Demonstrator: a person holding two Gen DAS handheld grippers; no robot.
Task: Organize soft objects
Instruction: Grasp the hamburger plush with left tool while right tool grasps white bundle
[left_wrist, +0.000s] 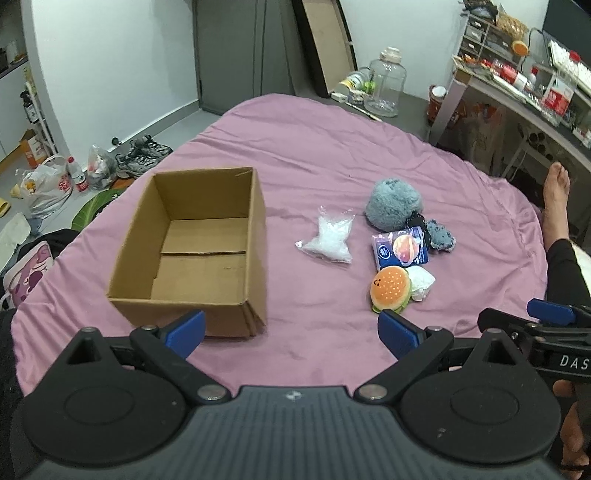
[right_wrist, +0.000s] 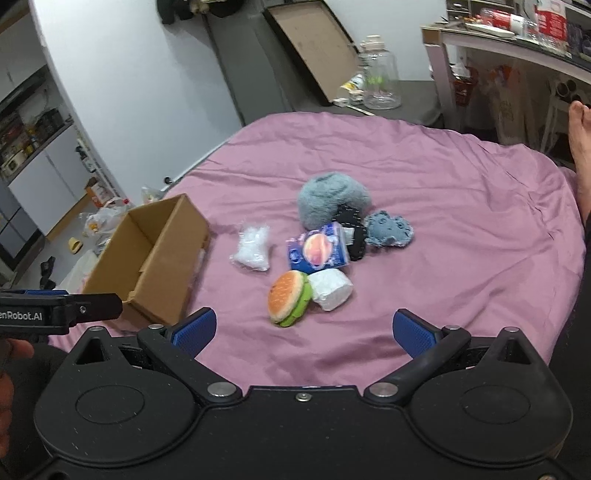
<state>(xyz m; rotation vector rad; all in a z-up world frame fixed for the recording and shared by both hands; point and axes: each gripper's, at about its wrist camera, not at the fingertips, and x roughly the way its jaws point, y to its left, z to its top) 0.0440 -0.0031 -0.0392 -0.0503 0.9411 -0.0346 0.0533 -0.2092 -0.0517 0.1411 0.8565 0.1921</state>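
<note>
Both grippers hovering over the near edge of the bed (left_wrist: 332, 155), empty. Left gripper (left_wrist: 291, 332) with blue-padded fingers (left_wrist: 186, 330) spread wide, nothing between them. Right gripper (right_wrist: 304, 334) likewise spread wide, fingers (right_wrist: 415, 332) apart and gripping nothing. Pink sheet covering the bed, lightly wrinkled.

Toward the left edge of the bed: open cardboard box (left_wrist: 199, 243), upright, nothing inside, its near corner just beyond the left gripper's left finger.

Right of the box, near the middle of the bed: clear plastic bag of white stuffing (left_wrist: 328, 236), lying alone, apart from the box and from the other soft things.

Further toward the right edge, a loose cluster. Farthest back: fluffy grey-blue ball (left_wrist: 393, 199). Against its near right side: small black knitted piece (right_wrist: 351, 236), partly hidden. Touching that on the right: small blue-grey plush (left_wrist: 439, 236). In front of the ball: blue tissue pack (left_wrist: 400, 249), overlapping the black piece. Nearest the grippers: burger plush (left_wrist: 391, 288), tilted on its side, touching a white wrapped bundle (left_wrist: 421, 282) on its right.

At the right edge of the bed: a bare foot (left_wrist: 556, 199) and a dark sleeve.

On the floor beyond the far edge: large clear jar (left_wrist: 386, 85). On the floor off the left edge: sneakers (left_wrist: 142, 155) and plastic bags (left_wrist: 48, 188).
</note>
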